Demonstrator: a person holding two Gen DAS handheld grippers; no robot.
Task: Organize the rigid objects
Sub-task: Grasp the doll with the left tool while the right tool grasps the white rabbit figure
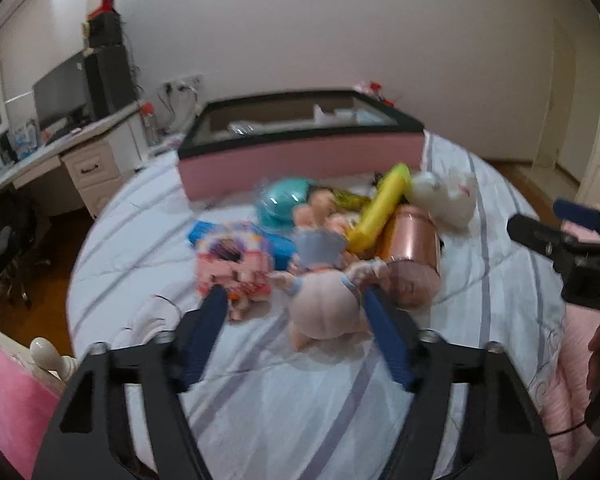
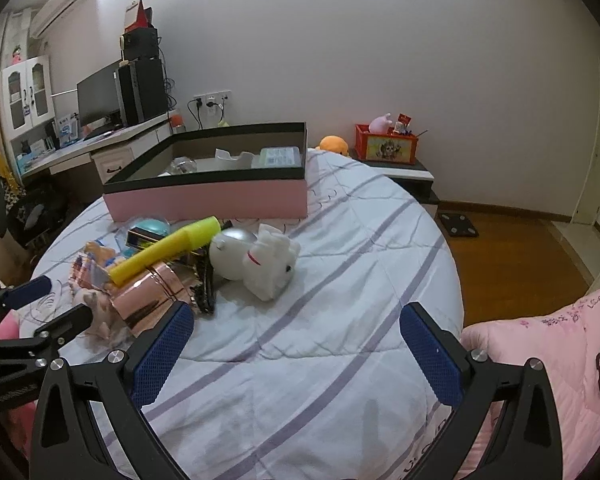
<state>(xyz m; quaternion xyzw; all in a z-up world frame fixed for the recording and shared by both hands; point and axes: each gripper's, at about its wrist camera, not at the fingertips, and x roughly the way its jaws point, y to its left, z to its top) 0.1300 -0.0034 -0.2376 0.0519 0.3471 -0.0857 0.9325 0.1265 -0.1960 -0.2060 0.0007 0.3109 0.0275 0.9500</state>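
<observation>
Left gripper [image 1: 294,300] tilted down at the toy pile, jaws part-open, pink doll [image 1: 324,312] between them, contact unclear from blur. Right gripper [image 2: 296,326] angled down, jaws wide and empty; white plush [image 2: 270,262] ahead, pink box [image 2: 208,200] beyond.

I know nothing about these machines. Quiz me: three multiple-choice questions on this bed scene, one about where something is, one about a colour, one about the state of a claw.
1. Where does the pink box stand?
A. on the floor
B. on the bed, behind the toy pile
C. on the desk

2. What colour is the long tube lying across the pile?
A. yellow
B. red
C. black

3. How is the right claw?
A. closed on the white plush
B. closed on the tube
C. open, holding nothing

Answers:
1 B, it rests on the striped bedding beyond the toys.
2 A, it is bright yellow.
3 C, its blue pads stand wide apart over bare bedding.
</observation>
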